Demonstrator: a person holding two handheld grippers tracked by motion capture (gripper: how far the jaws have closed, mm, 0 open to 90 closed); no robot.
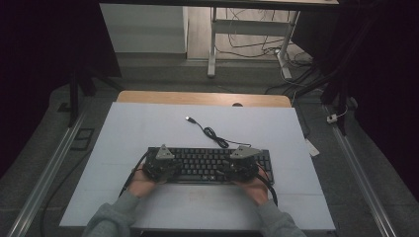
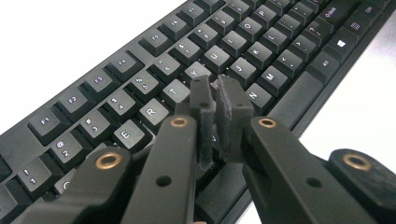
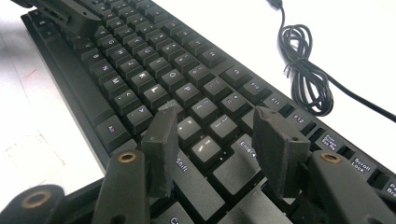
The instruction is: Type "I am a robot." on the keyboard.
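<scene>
Black keyboard [image 1: 207,165] lay flat on the white table [image 1: 128,133], directly under both sets of jaws. Left gripper [image 2: 217,95] was all but clenched, pads nearly together with only a thin slit and nothing between them, tips poised over the G/H keys. Right gripper [image 3: 217,135] stood released, jaws apart, straddling the keys around Enter and Shift, gripping nothing. Coiled cable [image 3: 303,70] lay beyond the right jaws, off the keyboard's far edge.

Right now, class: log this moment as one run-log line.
left claw: shut, empty, over keyboard | right claw: open, above Shift-Enter keys | USB cable: unplugged, coiled
</scene>
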